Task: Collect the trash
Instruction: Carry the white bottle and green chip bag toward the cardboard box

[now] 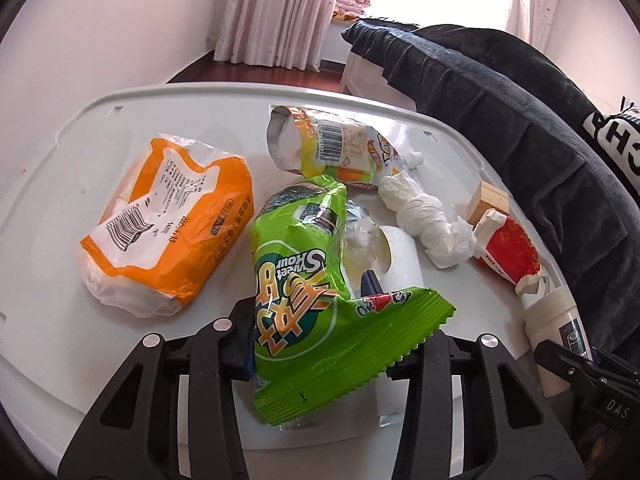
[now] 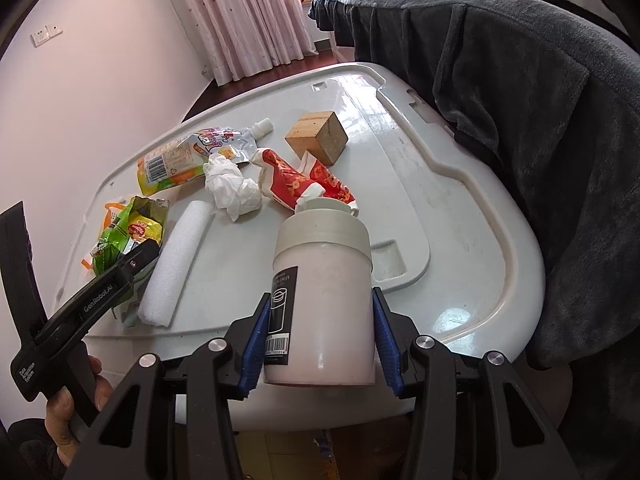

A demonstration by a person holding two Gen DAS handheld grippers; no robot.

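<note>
green snack bag (image 1: 316,292) sits pinched in my left gripper (image 1: 320,336), lifted over the foam roll (image 1: 400,256) on the white table (image 1: 60,216). my right gripper (image 2: 320,344) clamps a white jar (image 2: 324,300) at the table's near edge. crumpled tissue (image 2: 232,184), a red wrapper (image 2: 296,184), a spout pouch (image 1: 340,148) and an orange tissue pack (image 1: 168,220) lie scattered nearby, beside a wooden block (image 2: 316,140).

A pale grey plastic desk (image 2: 460,216) carries the clutter. On it a wooden block (image 2: 317,137) stands near the far edge. Pink curtains (image 2: 244,12) hang against the white wall (image 2: 100,60), which bears sockets (image 2: 46,35). A dark blanket (image 2: 540,100) drapes beside the desk.
</note>
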